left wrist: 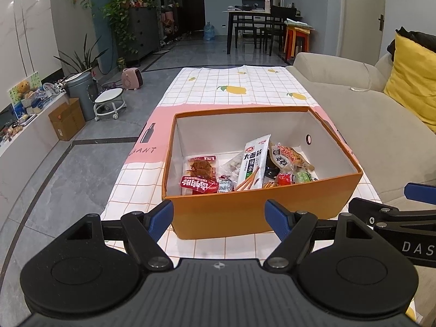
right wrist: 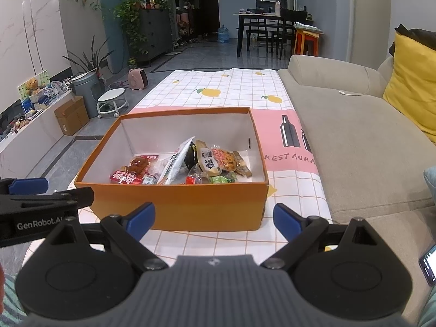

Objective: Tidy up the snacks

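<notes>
1. The orange box (left wrist: 245, 209) hides the lower ends of the snack packets (left wrist: 253, 163) behind its near wall
2. In the left wrist view, the right hand-held gripper (left wrist: 395, 204) is cut off by the picture's edge
3. The phone (right wrist: 428, 264) is cropped, its screen unreadable
4. Lettering on the tablecloth (right wrist: 288, 160) is partly cut off

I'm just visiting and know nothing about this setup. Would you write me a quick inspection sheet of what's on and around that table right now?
Surface: low table under a checked lemon-print cloth with a pink band.
Job's things: open orange box on the cloth, holding snack packets, among them a tall white breadstick packet and a red packet.
Clutter: nothing seen on the cloth outside the box.
Grippers: left tongs and right tongs both open, empty, hovering short of the box's near wall.
Cables: white cable lying on the sofa.
Surroundings: beige sofa with yellow cushion, dining table, potted plants, small pink heater.
</notes>
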The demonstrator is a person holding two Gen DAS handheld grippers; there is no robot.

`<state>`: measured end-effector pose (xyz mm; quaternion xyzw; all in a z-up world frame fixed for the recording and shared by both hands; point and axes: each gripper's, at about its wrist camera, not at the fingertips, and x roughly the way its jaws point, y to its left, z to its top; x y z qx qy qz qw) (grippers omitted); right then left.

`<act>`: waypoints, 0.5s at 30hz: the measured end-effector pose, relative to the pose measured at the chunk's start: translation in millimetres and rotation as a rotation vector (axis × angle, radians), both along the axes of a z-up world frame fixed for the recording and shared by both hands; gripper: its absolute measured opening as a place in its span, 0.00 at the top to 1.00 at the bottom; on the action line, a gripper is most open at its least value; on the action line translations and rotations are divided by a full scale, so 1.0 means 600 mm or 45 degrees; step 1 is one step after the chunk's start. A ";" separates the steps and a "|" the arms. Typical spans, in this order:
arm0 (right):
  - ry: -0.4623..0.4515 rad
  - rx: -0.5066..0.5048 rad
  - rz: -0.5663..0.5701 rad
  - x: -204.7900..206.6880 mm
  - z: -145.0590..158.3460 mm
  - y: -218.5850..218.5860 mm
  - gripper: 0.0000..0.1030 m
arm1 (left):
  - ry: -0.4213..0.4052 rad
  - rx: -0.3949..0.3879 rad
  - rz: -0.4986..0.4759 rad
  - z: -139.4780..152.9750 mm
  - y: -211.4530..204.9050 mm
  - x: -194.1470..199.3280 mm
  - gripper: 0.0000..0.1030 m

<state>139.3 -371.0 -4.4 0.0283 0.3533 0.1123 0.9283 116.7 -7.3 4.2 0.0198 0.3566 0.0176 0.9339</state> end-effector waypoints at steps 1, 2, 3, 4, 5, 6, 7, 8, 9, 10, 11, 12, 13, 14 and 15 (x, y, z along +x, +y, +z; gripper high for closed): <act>0.001 0.000 -0.001 0.000 0.000 0.000 0.12 | -0.001 0.001 -0.002 0.000 0.000 0.000 0.13; 0.001 0.000 -0.002 0.000 -0.001 0.000 0.12 | -0.002 0.003 -0.003 0.000 0.000 -0.001 0.13; 0.000 0.000 -0.001 0.000 -0.001 0.000 0.12 | -0.001 0.005 -0.003 0.000 0.000 -0.001 0.13; 0.001 0.000 -0.001 0.001 -0.001 0.000 0.12 | 0.001 0.005 -0.002 0.000 0.000 0.000 0.13; 0.001 -0.001 0.000 0.001 -0.001 0.000 0.12 | 0.002 0.004 -0.001 0.000 0.000 -0.001 0.13; 0.001 0.000 -0.001 0.001 -0.001 0.000 0.12 | 0.001 0.005 0.001 0.000 0.000 -0.001 0.13; 0.001 0.000 -0.001 0.001 -0.001 0.000 0.12 | -0.001 0.009 0.003 0.001 0.001 -0.001 0.13; 0.001 0.000 -0.001 0.001 -0.001 0.000 0.12 | -0.002 0.013 0.005 0.001 0.001 -0.002 0.13; 0.001 0.000 -0.001 0.000 -0.001 0.000 0.12 | -0.004 0.015 0.007 0.002 0.002 -0.002 0.13; 0.000 0.000 -0.002 0.000 -0.001 0.000 0.12 | -0.007 0.014 0.008 0.003 0.002 -0.003 0.13; 0.001 0.000 -0.002 0.000 -0.001 0.000 0.12 | -0.009 0.013 0.010 0.004 0.003 -0.004 0.13; 0.002 0.000 -0.001 0.000 -0.001 0.000 0.12 | -0.010 0.012 0.009 0.004 0.004 -0.003 0.13; 0.002 0.000 -0.002 0.000 -0.001 0.000 0.12 | -0.011 0.014 0.006 0.004 0.004 -0.003 0.13; 0.002 -0.001 -0.003 0.000 -0.001 0.000 0.12 | -0.014 0.018 0.003 0.005 0.004 -0.004 0.13; 0.003 -0.001 -0.002 0.000 -0.002 0.000 0.12 | -0.016 0.022 0.000 0.006 0.004 -0.005 0.13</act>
